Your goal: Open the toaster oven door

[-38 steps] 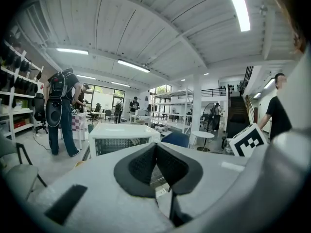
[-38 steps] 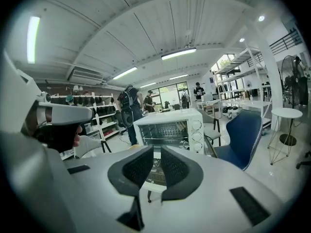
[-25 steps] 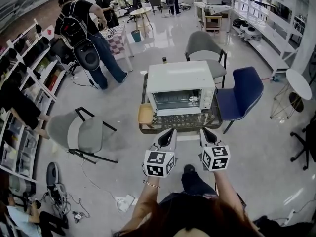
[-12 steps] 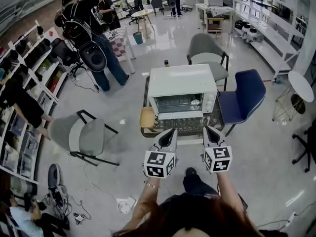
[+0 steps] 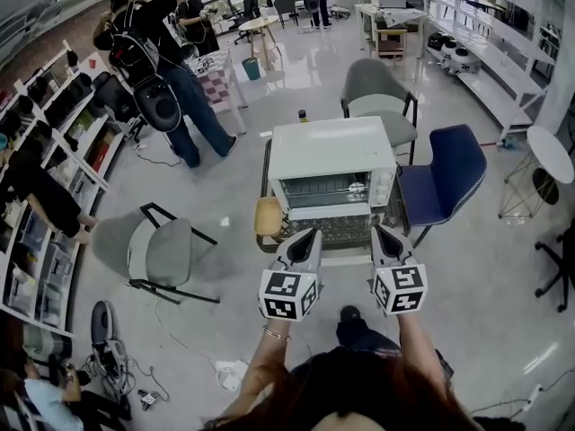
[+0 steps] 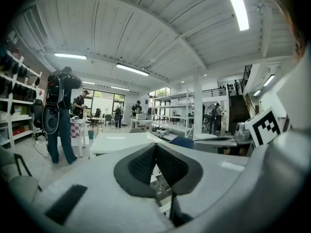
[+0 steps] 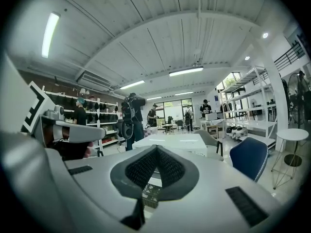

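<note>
- White toaster oven (image 5: 331,173) sits on a low table (image 5: 269,239) straight ahead of the person, with its door (image 5: 328,190) shut and facing them (the task has not yet reached the oven).
- Both tools hang side by side short of the table's near edge. The left gripper (image 5: 314,233) has its jaws pressed together on nothing, and the right gripper (image 5: 378,231) is likewise closed and empty.
- The gripper views agree: the dark pads meet at the tip of the left gripper (image 6: 156,147) and of the right gripper (image 7: 156,149), with only the oven's white top beyond them.
- To do the step well, I judge that one gripper should part its jaws before it arrives, then come in level at the door's top edge, where a handle would sit; I cannot make out the handle itself from here.
- The door looks hinged along the bottom, so the pull should probably follow an arc outward and down rather than a straight tug, which might drag the light oven across the table.
- The free gripper could steady the oven's top if it starts to slide.
- A tan tray (image 5: 267,214) lies just beside the oven's left front corner, close to where a dropped door would swing.
- A blue chair (image 5: 445,173) stands near on the right and a grey chair (image 5: 153,250) well apart on the left; the floor between the person and the table is open for stepping in.
</note>
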`<state>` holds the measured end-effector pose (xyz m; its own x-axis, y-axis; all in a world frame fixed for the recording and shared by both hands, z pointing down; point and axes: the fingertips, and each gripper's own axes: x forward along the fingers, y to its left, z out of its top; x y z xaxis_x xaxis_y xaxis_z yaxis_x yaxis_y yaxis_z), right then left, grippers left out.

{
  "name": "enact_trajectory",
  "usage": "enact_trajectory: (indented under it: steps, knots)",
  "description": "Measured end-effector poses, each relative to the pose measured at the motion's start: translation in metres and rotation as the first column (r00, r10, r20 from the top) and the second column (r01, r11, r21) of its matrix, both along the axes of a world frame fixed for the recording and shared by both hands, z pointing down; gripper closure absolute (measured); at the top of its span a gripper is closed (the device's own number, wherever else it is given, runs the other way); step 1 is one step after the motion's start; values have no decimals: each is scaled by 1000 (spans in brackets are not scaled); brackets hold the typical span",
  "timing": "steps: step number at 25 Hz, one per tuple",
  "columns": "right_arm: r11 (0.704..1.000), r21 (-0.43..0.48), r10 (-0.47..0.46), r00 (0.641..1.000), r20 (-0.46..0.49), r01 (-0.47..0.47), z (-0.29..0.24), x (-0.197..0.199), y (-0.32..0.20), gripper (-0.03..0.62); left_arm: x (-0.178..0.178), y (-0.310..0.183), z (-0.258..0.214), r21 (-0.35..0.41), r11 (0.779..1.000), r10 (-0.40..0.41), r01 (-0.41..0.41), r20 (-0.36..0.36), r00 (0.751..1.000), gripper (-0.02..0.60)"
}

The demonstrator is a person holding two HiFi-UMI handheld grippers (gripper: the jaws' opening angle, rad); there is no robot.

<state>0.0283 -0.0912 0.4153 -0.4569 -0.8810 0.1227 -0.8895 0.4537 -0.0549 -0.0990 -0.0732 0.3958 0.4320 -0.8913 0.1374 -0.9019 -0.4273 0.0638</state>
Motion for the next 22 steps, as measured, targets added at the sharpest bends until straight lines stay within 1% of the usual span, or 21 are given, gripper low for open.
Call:
enact_trajectory:
  steps: [5,10,18,22]
  knots:
    - [1000,22,3,1000,8,-3,-9,5,-5,594,7,-7,-5,5,1000,7,-7,4,1000,568]
    - [997,71,19,1000,-15,-17,-15,9,-10,594,11,-11,1,-5,1000,7,-7,2,1000,568]
    - [997,78,26,1000,-9,-25,-20,10,-18,594,14,-19,6,-20,1000,12,-12,-6,1000,568]
    - [997,66,29,1000,-6,-28,-18,12,-23,594,16,-24,7,-29,999,16,-17,-17,1000,568]
